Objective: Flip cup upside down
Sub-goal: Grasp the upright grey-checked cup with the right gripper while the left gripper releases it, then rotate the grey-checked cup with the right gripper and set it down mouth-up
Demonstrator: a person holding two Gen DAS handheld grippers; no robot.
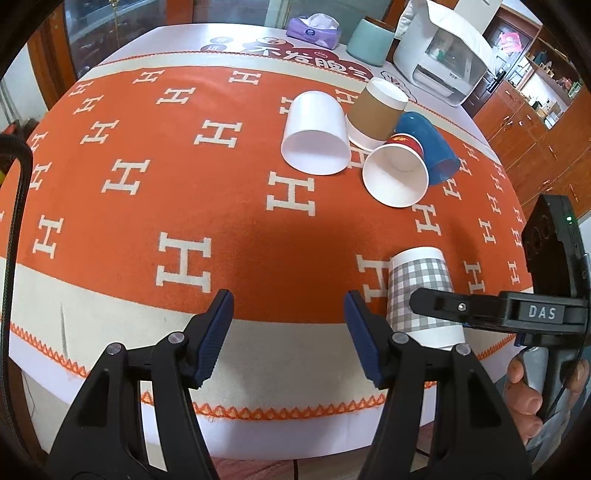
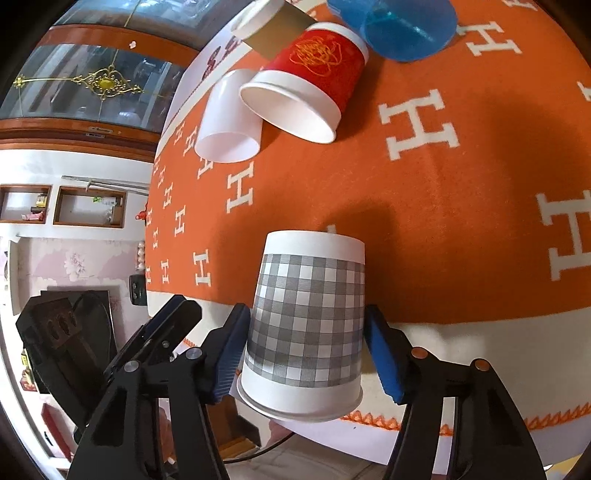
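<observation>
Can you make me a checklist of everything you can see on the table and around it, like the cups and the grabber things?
Surface: orange tablecloth with white H shapes on a table.
Job's things: checked cup between the right gripper's fingers, both pads on its sides, wide mouth toward the camera.
Clutter: white cup, brown cup, red cup and blue cup lying on their sides in a bunch; tissue pack; green pot; white appliance.
Grippers: left gripper open, holding nothing.
Cables: black cable at the left edge.
Surroundings: wooden cabinets.
</observation>
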